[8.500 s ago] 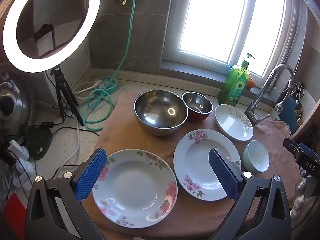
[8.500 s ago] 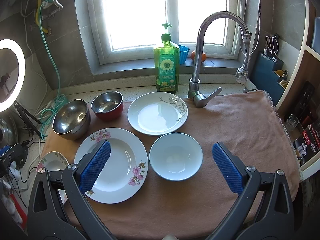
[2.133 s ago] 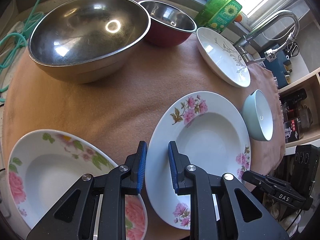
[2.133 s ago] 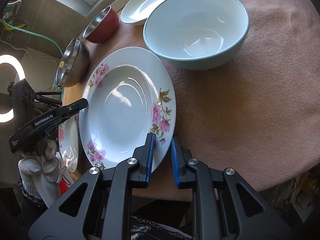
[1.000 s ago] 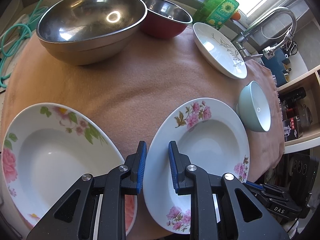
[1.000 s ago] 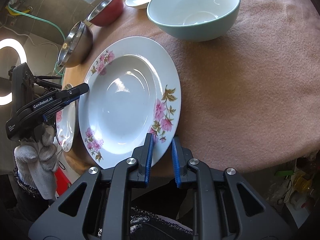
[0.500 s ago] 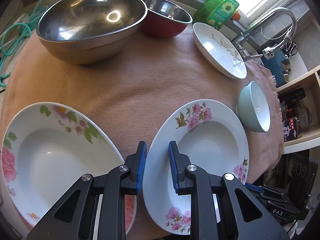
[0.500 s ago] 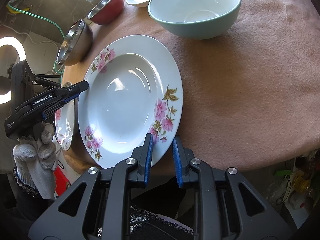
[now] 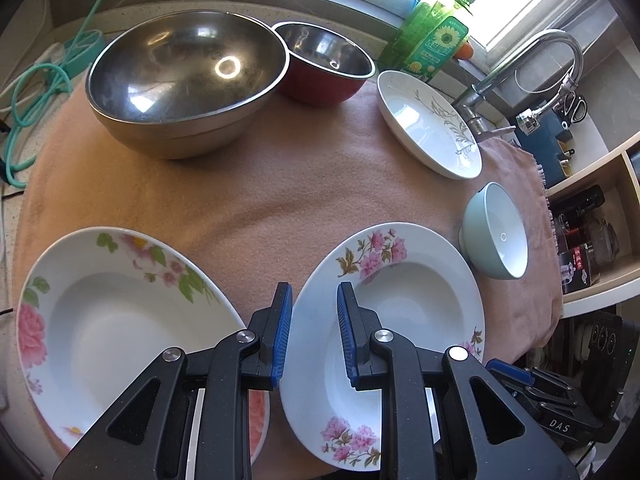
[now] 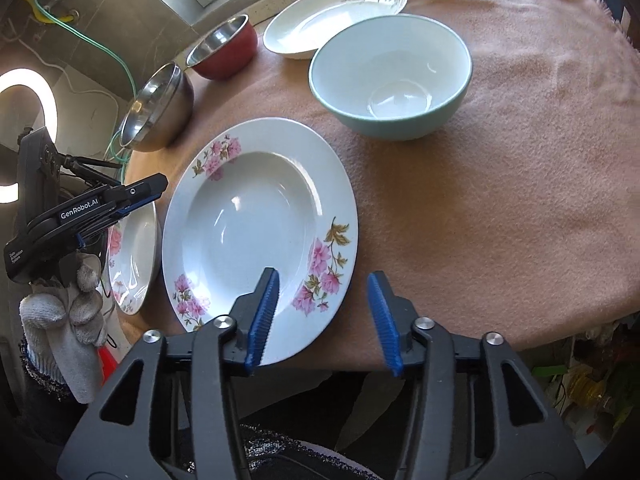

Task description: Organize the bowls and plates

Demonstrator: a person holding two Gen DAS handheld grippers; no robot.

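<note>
A pink-flowered deep plate (image 9: 404,312) (image 10: 256,224) lies near the front edge of the brown cloth. My left gripper (image 9: 314,332) is shut on its left rim. My right gripper (image 10: 324,316) is open, with its jaws apart around the plate's near right rim and not gripping it. A second flowered plate (image 9: 108,320) (image 10: 134,260) lies to the left. A pale green bowl (image 9: 498,232) (image 10: 392,76) stands to the right. A white leaf-pattern plate (image 9: 430,120) (image 10: 332,16), a red bowl (image 9: 324,64) (image 10: 224,48) and a large steel bowl (image 9: 184,76) (image 10: 156,108) stand at the back.
A green soap bottle (image 9: 436,36) and a faucet (image 9: 532,60) stand behind the dishes. The brown cloth (image 10: 520,184) covers the counter and its front edge drops off close to my grippers. A ring light (image 10: 24,132) stands at the far left.
My right gripper has opened and let go of the pink-flowered plate's rim. My left gripper still holds the plate's left rim, and the plate has barely moved.
</note>
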